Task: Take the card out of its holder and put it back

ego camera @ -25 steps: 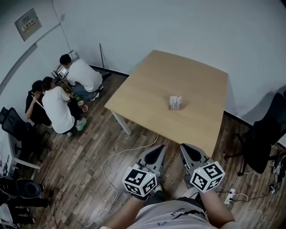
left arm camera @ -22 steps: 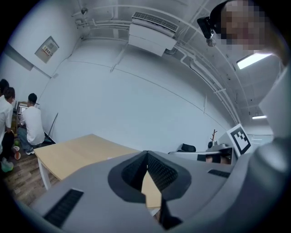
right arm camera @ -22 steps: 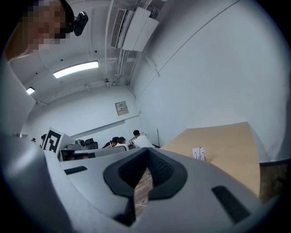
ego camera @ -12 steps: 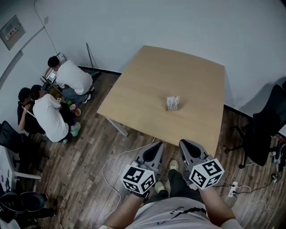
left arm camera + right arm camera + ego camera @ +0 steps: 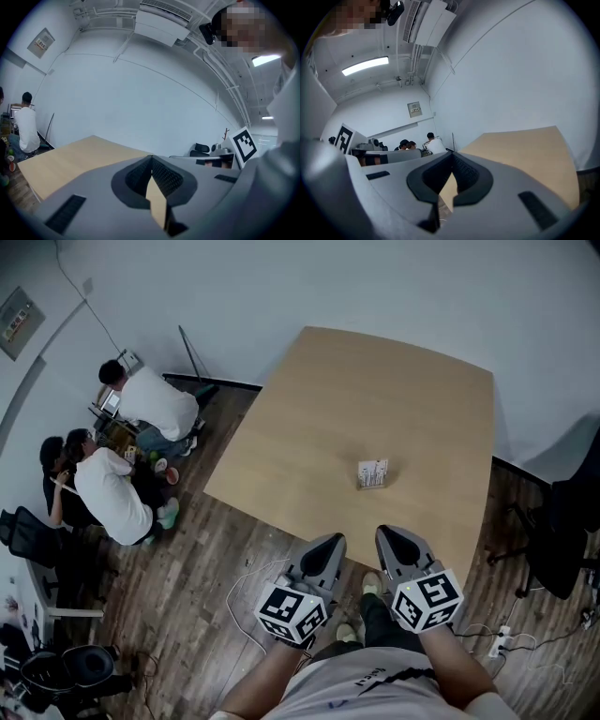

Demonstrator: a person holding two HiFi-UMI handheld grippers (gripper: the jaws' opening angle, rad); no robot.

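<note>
A small card holder with a white card [image 5: 372, 473] stands upright on the light wooden table [image 5: 319, 418], right of its middle. My left gripper [image 5: 333, 542] and right gripper [image 5: 390, 533] hang side by side just off the table's near edge, above the floor, well short of the holder. Both have their jaws together with nothing between them. In the left gripper view the shut tips [image 5: 152, 159] point over the table [image 5: 70, 161]. In the right gripper view the shut tips [image 5: 451, 156] face the table [image 5: 520, 150]. The holder shows in neither gripper view.
Three people crouch on the wooden floor at the left [image 5: 131, 456]. A black office chair [image 5: 562, 540] stands right of the table, another [image 5: 28, 540] at far left. Cables and a power strip [image 5: 502, 641] lie on the floor near my feet [image 5: 370, 585].
The view has moved closer to the table; the holder now sits lower and nearer in the head view. Both grippers stay shut in the same pose, now near the table's edge.
</note>
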